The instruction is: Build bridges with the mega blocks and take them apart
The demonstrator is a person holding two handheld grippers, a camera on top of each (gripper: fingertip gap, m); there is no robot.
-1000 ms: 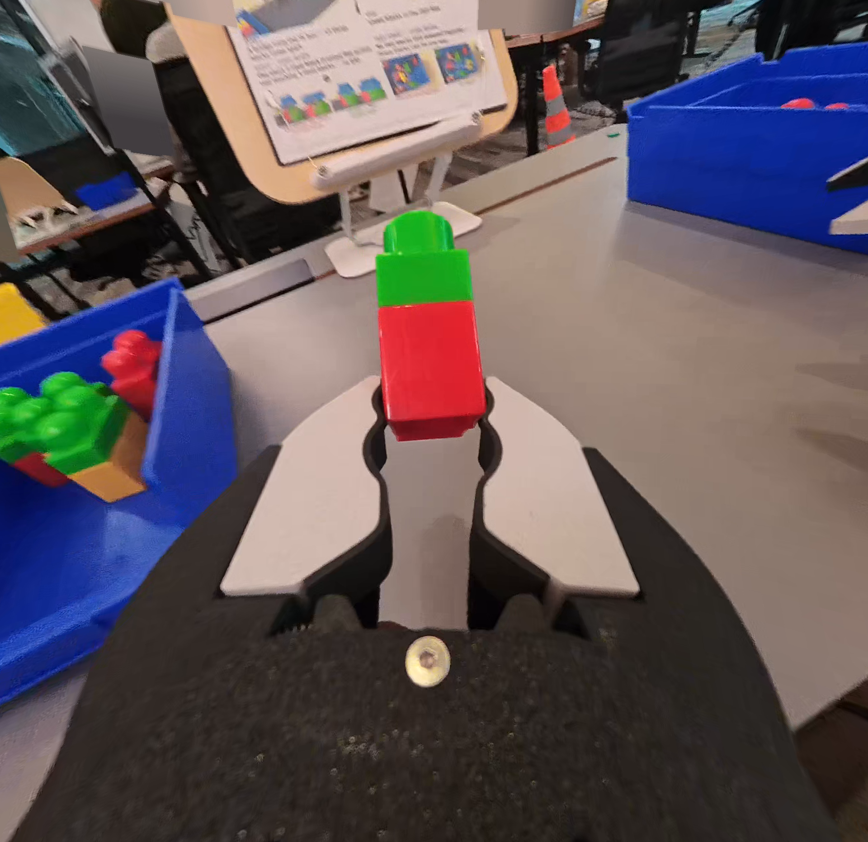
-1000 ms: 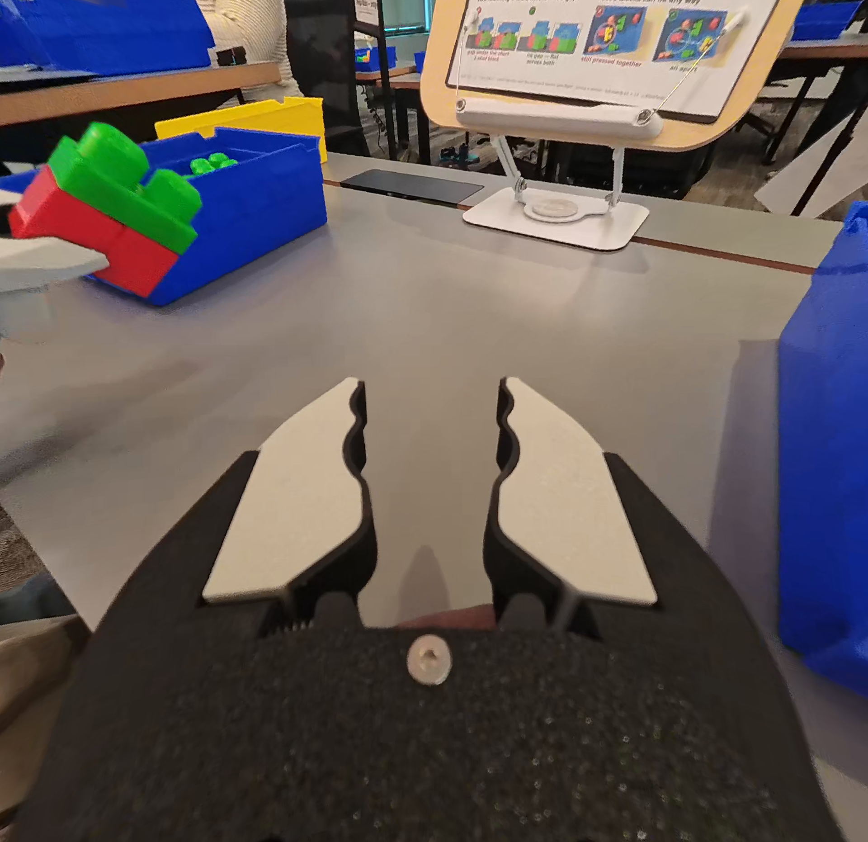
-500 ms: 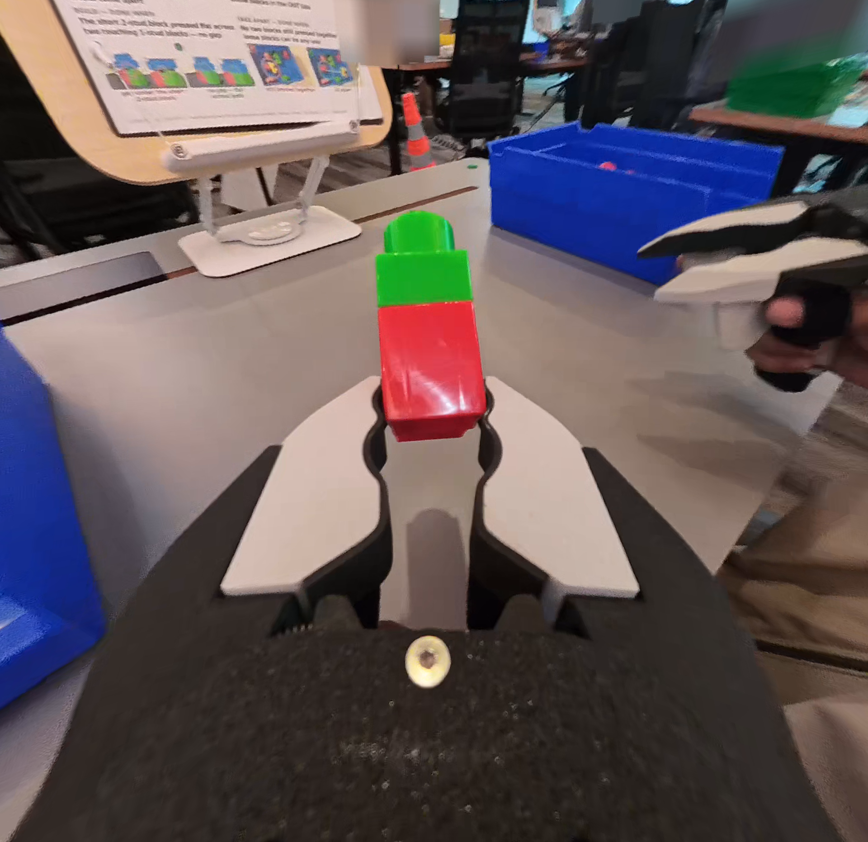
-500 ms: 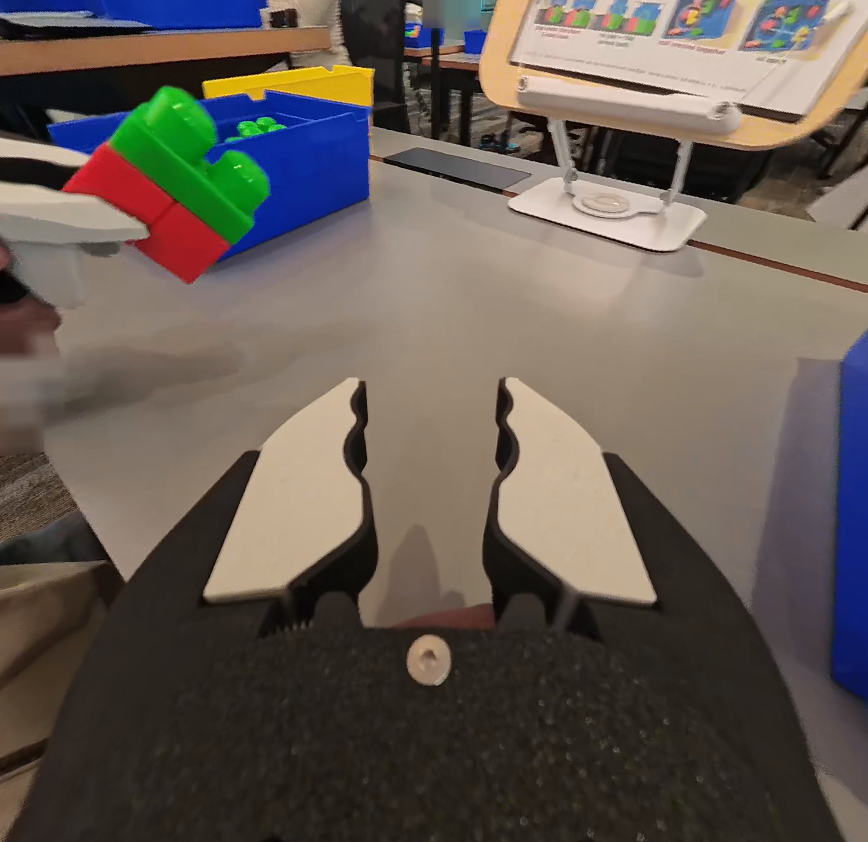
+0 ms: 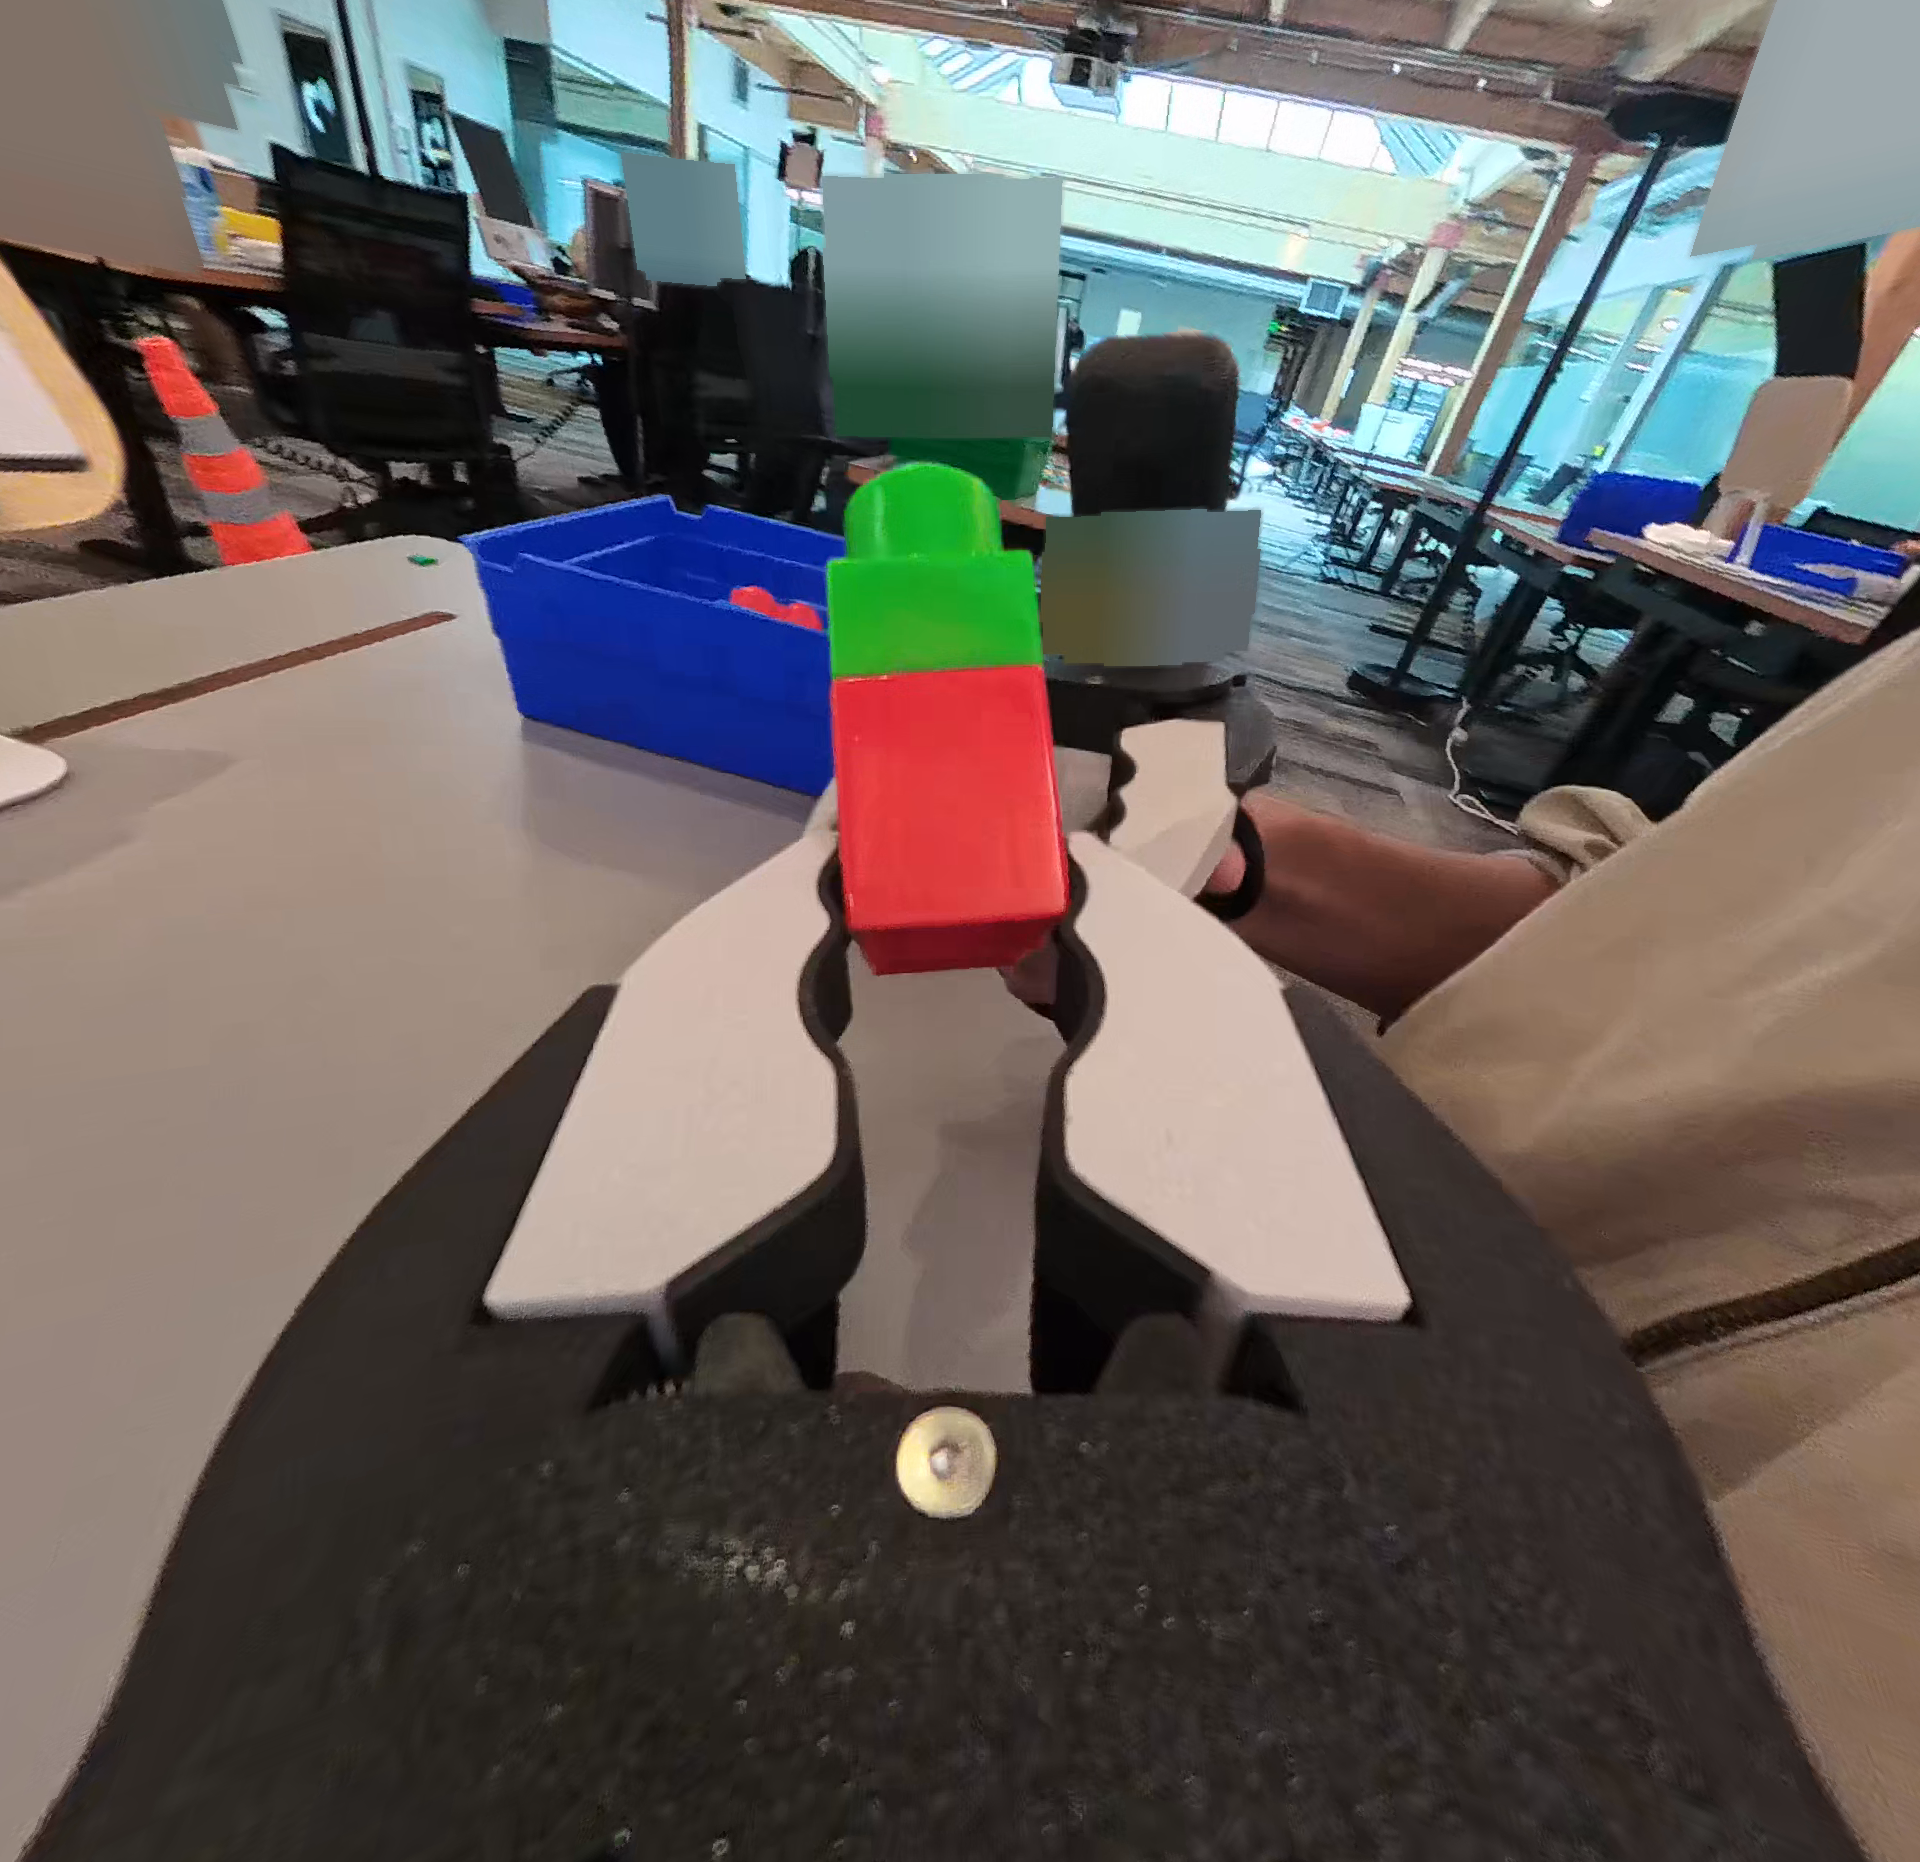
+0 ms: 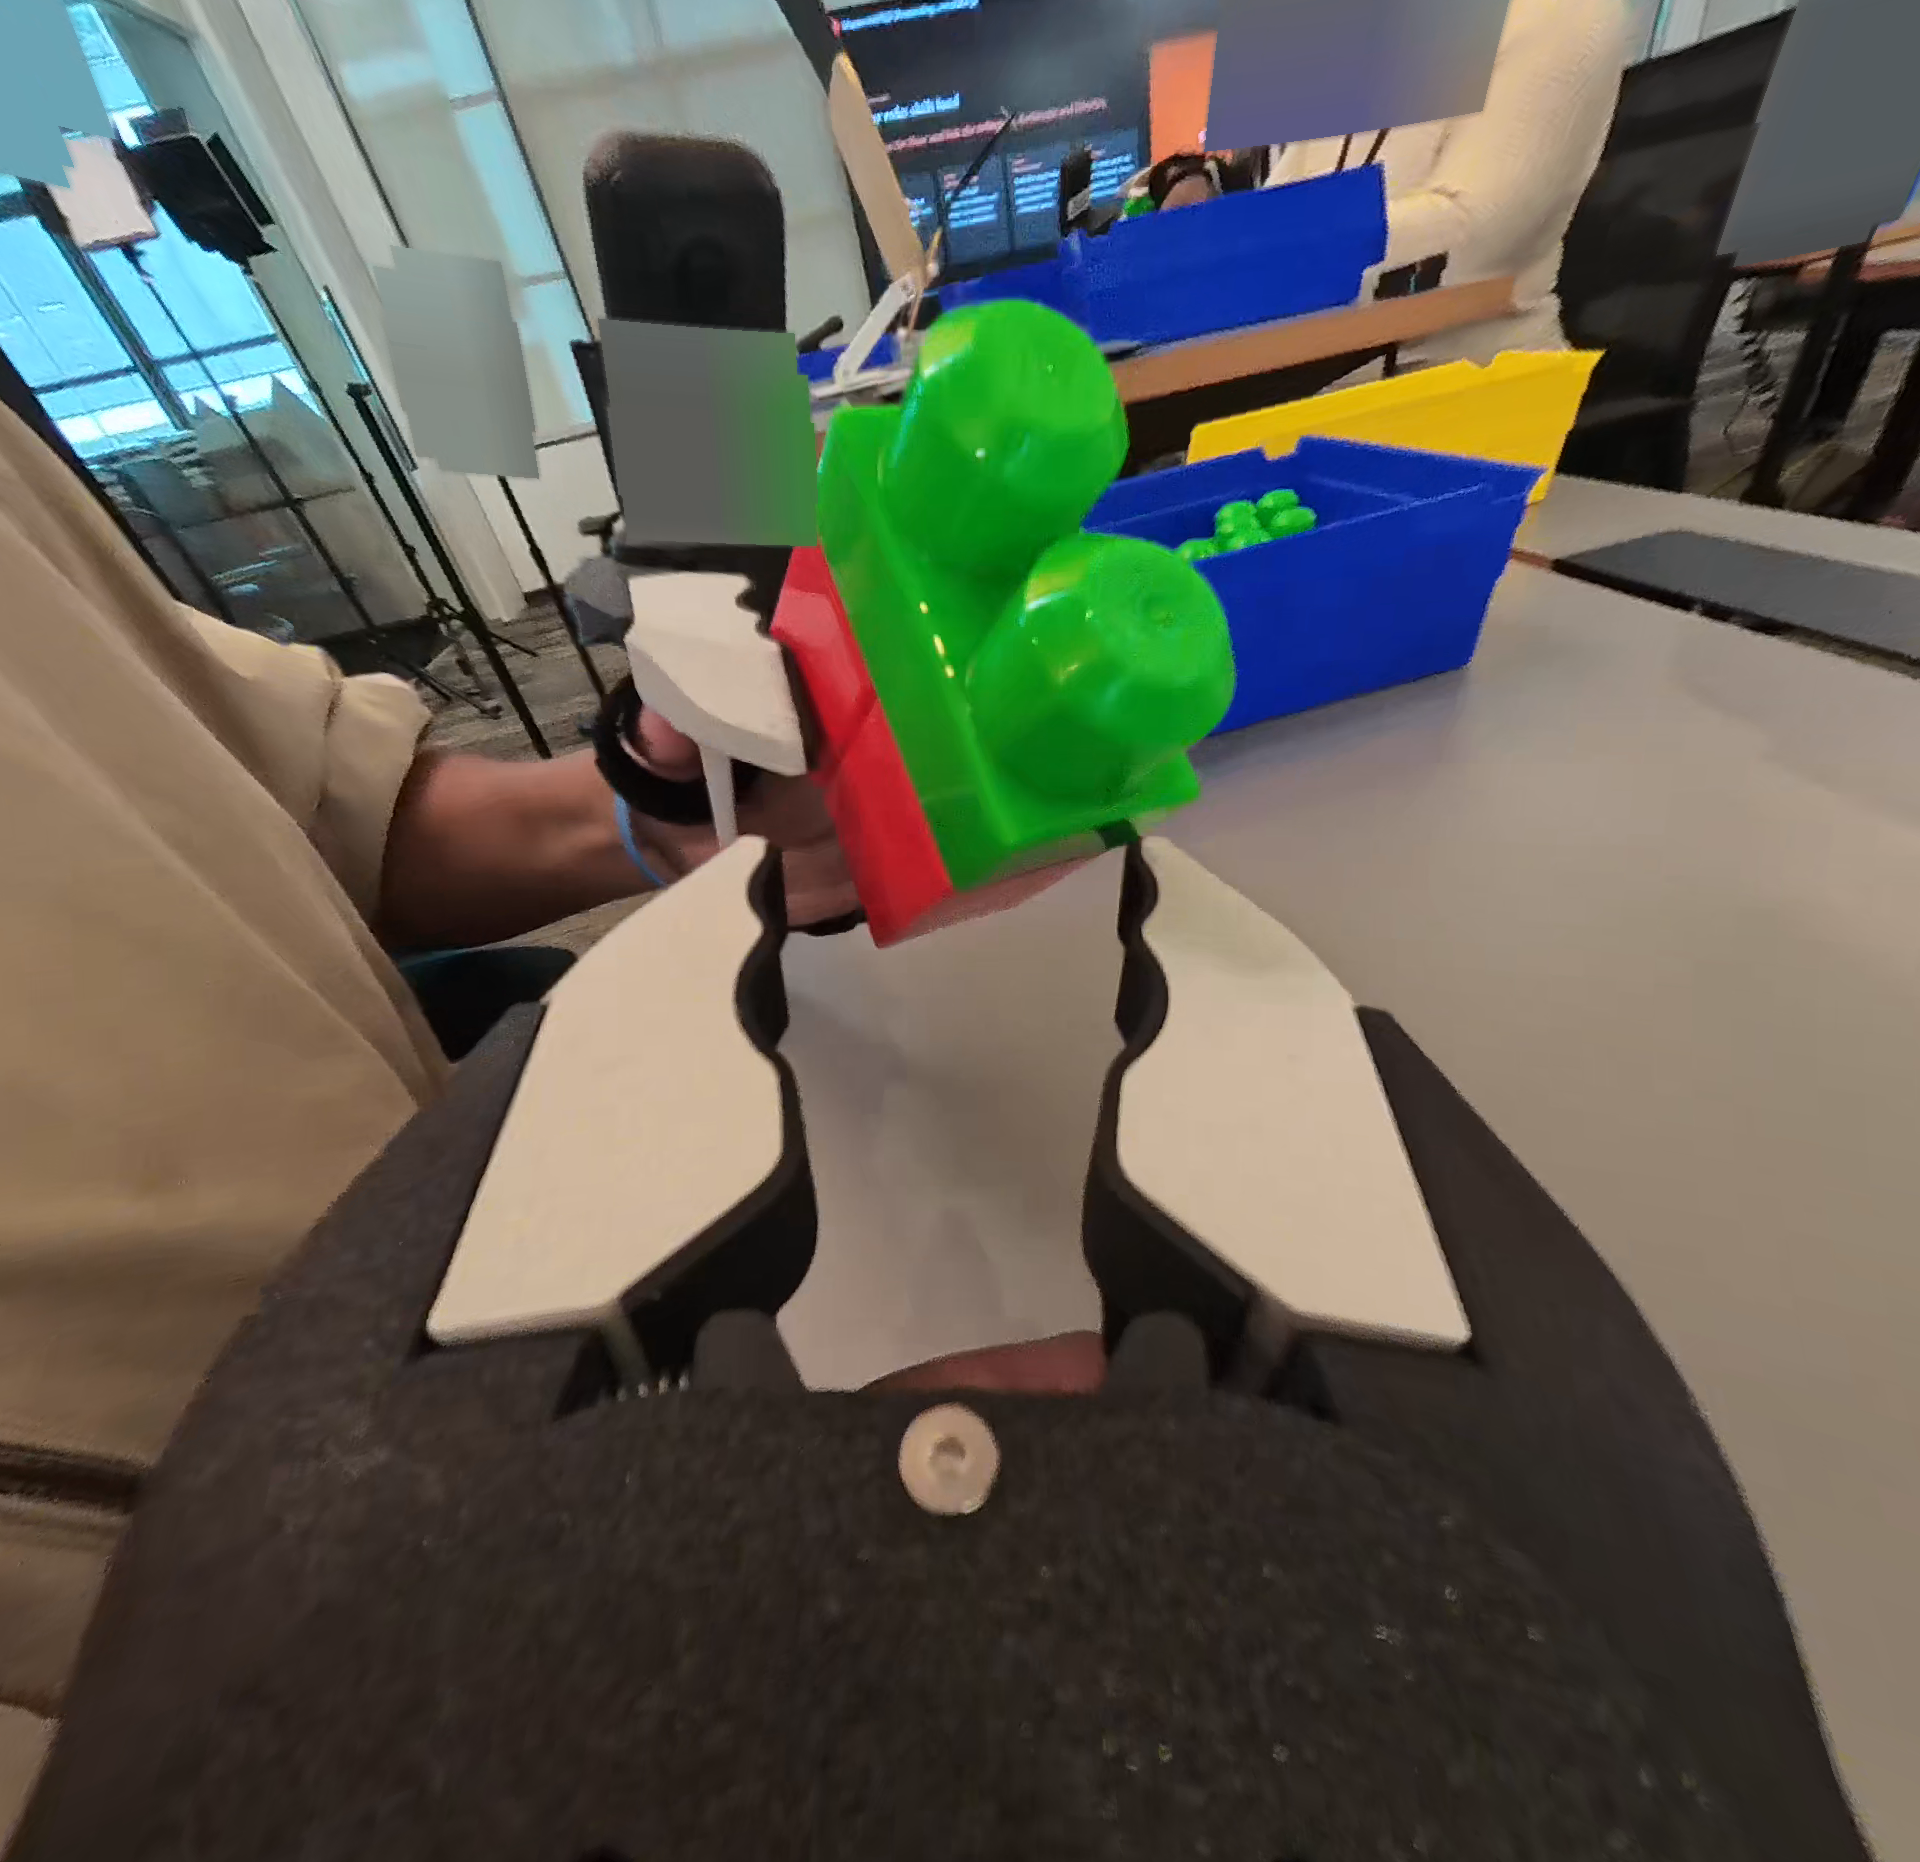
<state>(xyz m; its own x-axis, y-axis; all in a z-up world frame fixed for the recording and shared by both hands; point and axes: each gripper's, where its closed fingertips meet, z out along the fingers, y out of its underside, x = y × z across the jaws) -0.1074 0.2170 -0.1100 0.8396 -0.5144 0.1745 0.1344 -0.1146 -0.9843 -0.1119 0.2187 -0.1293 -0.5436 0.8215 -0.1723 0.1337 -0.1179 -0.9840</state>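
Evidently the taking-apart step is in hand: a joined pair of blocks is held up in the air above the near edge of the grey table (image 5: 260,877), between the two tools, with nothing of it resting on the table.

The left gripper (image 5: 948,877) is clamped on the red block (image 5: 945,794), its two fingers pressed against the block's sides. The right gripper (image 6: 945,867) is spread apart, its fingertips set just under and to either side of the pair's lower end; whether they touch it cannot be told. In the left wrist view this right gripper is seen just behind the blocks.

For the next move, it is judged that the spread fingers would have to be brought around the green block (image 6: 997,607) and closed on it, after which the two tools would be pulled or twisted away from each other while the red block is kept firmly pinched. A grip too near the seam could catch both blocks at once.

The pair is made of glossy plastic: a green block with two large rounded studs is pressed flat on a red block of the same length, and no gap is seen at the seam. A blue bin (image 5: 665,649) with a red piece inside stands toward the table's far edge.
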